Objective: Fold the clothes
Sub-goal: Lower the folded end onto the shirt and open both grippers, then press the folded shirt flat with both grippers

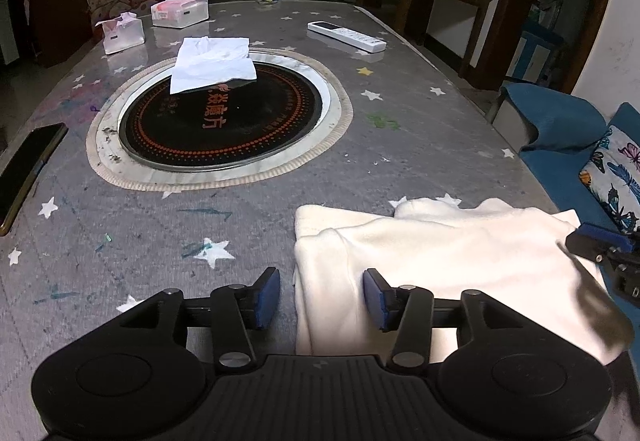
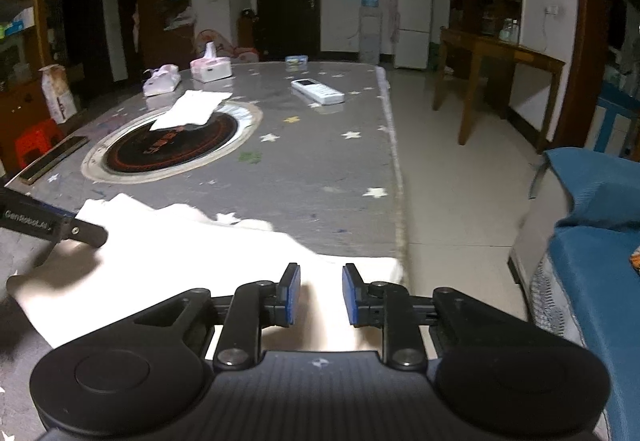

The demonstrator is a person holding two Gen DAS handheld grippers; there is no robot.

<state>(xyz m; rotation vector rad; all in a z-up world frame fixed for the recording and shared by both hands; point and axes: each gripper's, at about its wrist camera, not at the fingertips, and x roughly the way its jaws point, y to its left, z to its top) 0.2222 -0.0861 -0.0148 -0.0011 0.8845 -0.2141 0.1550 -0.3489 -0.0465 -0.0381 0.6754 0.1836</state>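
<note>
A cream white garment [image 1: 448, 257] lies partly folded at the near right corner of the grey star-patterned table [image 1: 280, 209]. My left gripper [image 1: 322, 297] is open, its blue pads either side of the garment's left folded edge, just above it. My right gripper [image 2: 320, 295] is open above the garment's right part [image 2: 192, 261], near the table's right edge. The right gripper's tip shows at the right of the left wrist view [image 1: 600, 245]. The left gripper's tip shows at the left of the right wrist view [image 2: 52, 225].
A round black hotplate [image 1: 220, 117] is set in the table, with a folded white cloth [image 1: 212, 61] on its far rim. Beyond are two tissue boxes [image 1: 180, 9], a white remote [image 1: 346, 35] and a phone [image 1: 28, 165] at the left edge. A blue sofa [image 2: 596, 241] stands to the right.
</note>
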